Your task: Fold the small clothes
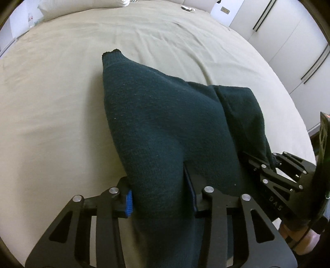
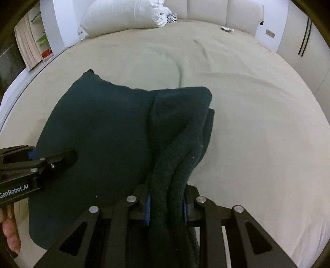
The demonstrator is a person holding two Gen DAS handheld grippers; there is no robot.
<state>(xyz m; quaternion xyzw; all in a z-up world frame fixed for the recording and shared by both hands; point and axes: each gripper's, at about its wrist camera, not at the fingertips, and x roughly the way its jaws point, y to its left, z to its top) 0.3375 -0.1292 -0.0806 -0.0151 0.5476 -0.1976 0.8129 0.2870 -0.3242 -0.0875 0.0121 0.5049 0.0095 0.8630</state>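
A dark teal knitted garment (image 1: 165,123) hangs over the beige bed, held by both grippers. My left gripper (image 1: 160,198) is shut on its near edge, the fabric bunched between the blue pads. My right gripper (image 2: 167,206) is shut on a thick folded bundle of the same garment (image 2: 115,127). In the left wrist view the right gripper (image 1: 268,167) shows at the right, clamped on the cloth. In the right wrist view the left gripper (image 2: 37,160) shows at the left, clamped on the garment's left edge. The far part of the garment droops toward the bed.
The beige bed sheet (image 1: 61,103) fills most of both views. White pillows (image 2: 127,18) lie at the head of the bed. A small object (image 2: 226,29) lies at the far right corner. White wardrobe doors (image 1: 288,41) stand to the right.
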